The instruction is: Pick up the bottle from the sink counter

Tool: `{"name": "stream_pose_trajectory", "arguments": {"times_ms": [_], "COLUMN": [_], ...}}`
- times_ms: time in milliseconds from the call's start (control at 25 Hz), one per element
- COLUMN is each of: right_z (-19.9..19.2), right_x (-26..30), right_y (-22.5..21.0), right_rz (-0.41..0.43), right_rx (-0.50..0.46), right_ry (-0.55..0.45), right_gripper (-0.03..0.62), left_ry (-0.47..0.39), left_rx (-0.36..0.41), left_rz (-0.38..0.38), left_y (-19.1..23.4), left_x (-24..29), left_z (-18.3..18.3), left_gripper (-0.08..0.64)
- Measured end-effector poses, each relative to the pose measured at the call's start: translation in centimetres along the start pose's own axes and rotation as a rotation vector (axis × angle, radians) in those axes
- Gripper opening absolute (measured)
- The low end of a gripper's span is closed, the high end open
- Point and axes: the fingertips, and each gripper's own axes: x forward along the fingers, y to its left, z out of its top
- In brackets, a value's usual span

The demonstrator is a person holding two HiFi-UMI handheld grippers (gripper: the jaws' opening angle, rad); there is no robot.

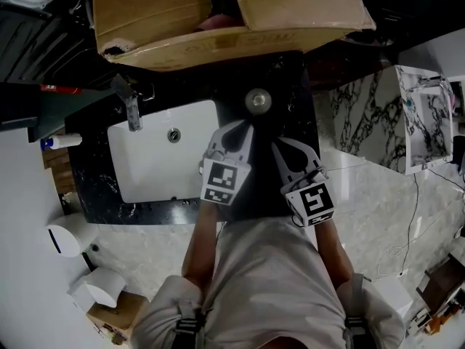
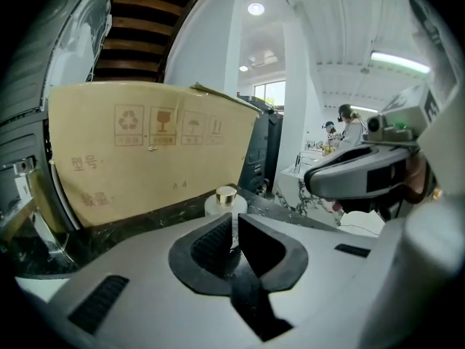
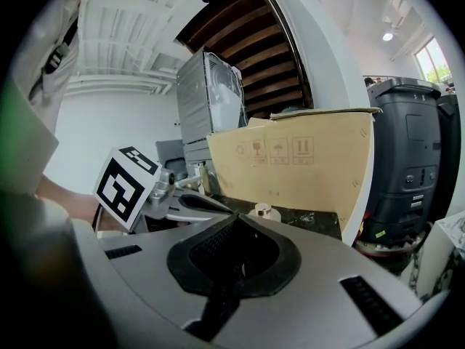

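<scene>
The bottle (image 1: pixel 258 100) is a squat white one with a gold cap, upright on the black marble sink counter (image 1: pixel 294 86) right of the basin. It shows just past the jaw tips in the left gripper view (image 2: pixel 227 201) and farther off in the right gripper view (image 3: pixel 263 211). My left gripper (image 1: pixel 241 128) hovers a little short of the bottle, shut with nothing between its pads (image 2: pixel 234 233). My right gripper (image 1: pixel 280 145) hangs beside it to the right, a bit farther back, also shut and empty (image 3: pixel 236 222).
A white basin (image 1: pixel 163 158) with a metal faucet (image 1: pixel 131 107) fills the counter's left half. A large cardboard box (image 1: pixel 218 13) stands at the counter's back edge, right behind the bottle. A marble-patterned panel (image 1: pixel 363 115) rises to the right. A black machine (image 3: pixel 414 166) stands beyond the box.
</scene>
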Motion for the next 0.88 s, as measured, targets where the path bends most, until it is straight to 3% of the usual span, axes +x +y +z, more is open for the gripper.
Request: {"name": "stream_pose_trajectory", "arguments": {"times_ms": [160, 240, 880], "right_z": [-0.3, -0.4, -1.7], "right_x": [0.3, 0.4, 1.4], "right_y": [-0.2, -0.3, -0.9], "right_rz": [0.004, 0.004, 0.005], "right_rx": [0.01, 0.013, 0.027], "right_ry": [0.004, 0.007, 0.037], "right_gripper": [-0.005, -0.005, -0.005], "left_ry": [0.015, 0.027, 0.056], "left_rx": [0.006, 0.008, -0.03], "left_rz": [-0.001, 0.004, -0.012], "left_y": [0.2, 0.3, 1.2], "left_x": [1.0, 1.5, 4.8], "left_z": [-0.5, -0.8, -2.3], "left_gripper": [0.009, 0.091, 0.225]}}
